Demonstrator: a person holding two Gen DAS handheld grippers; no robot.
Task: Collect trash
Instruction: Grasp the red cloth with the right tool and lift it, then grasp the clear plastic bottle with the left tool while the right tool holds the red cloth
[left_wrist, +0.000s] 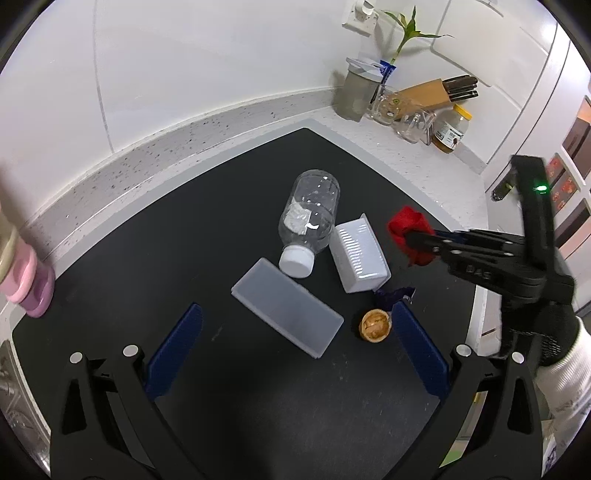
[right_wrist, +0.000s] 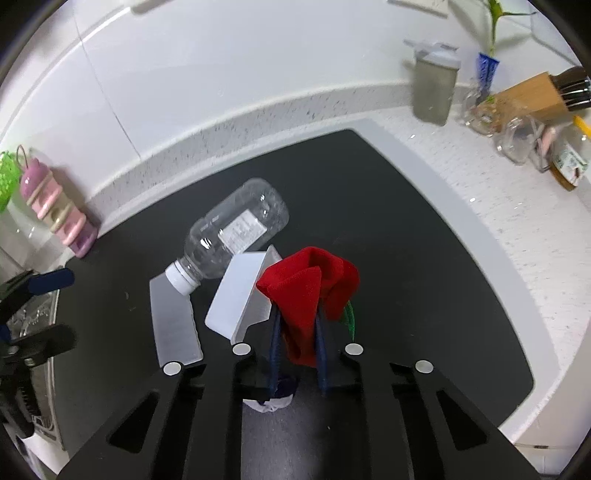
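far left on the surface (left_wrist: 110, 258) stands a pink stacked container (right_wrist: 55, 206). the left hand-held gripper (left_wrist: 291, 354) hangs with its blue fingers (left_wrist: 173, 347) spread wide, nothing between them. ahead of it lies a flat translucent lid (left_wrist: 288, 314), then a clear plastic bottle (left_wrist: 310, 221) on its side, white cap toward the near edge, touching a white plastic tub (left_wrist: 358, 254). near the tub sit a walnut shell half (left_wrist: 375, 325) and a crumpled dark blue wrapper (left_wrist: 388, 297). at right, the right hand-held gripper (right_wrist: 297, 321) pinches a red cloth (right_wrist: 310, 295), lifted off the black mat. a knife block (left_wrist: 428, 96) stands far right.
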